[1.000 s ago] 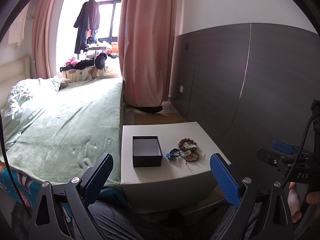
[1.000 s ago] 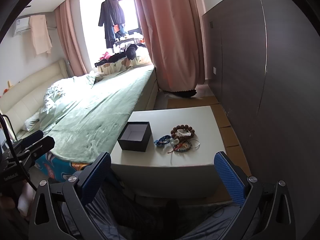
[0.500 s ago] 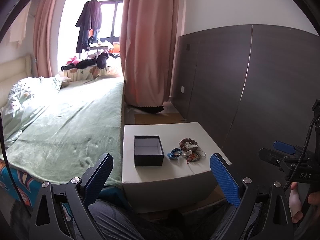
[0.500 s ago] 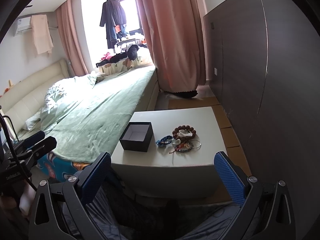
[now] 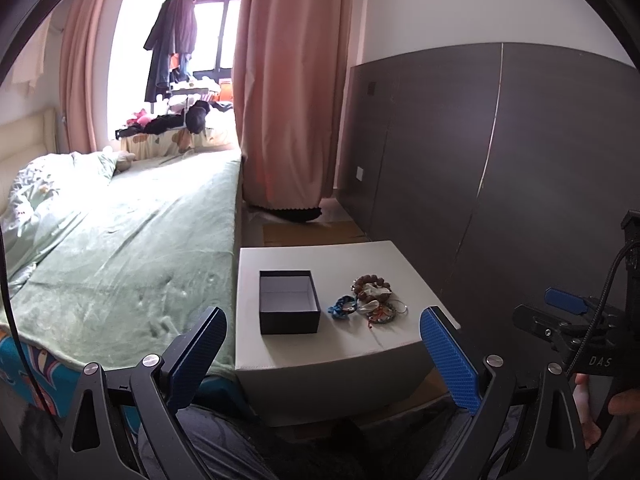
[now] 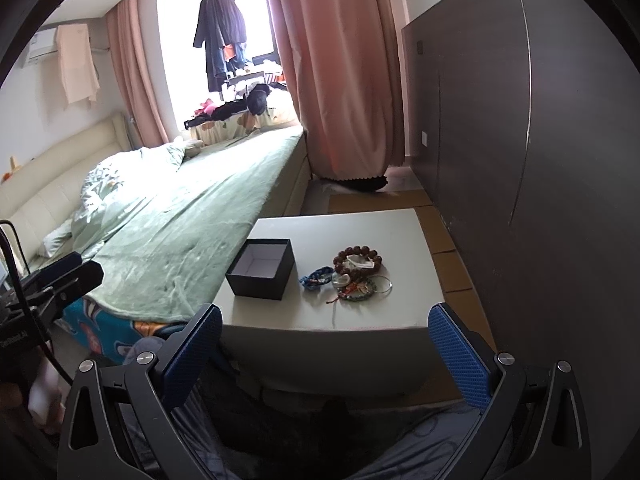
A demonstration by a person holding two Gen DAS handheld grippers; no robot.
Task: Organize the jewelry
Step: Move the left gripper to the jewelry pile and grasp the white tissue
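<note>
At frame centre, the box [image 5: 289, 301] sits on the table [image 5: 352, 344], jewelry pile [image 5: 370, 299] just right; bed [image 5: 120, 248] fills the left.

One open black square cardboard box [image 5: 289, 307] with a pale lining sits at centre frame on one white square table [image 5: 348, 344]. Right of it lies one small heap of jewelry: one brown wooden bead bracelet [image 6: 357, 257], one blue braided bracelet [image 6: 316, 278], one thin silver bangle [image 6: 382, 283]; the rest is too tangled to count.
</note>
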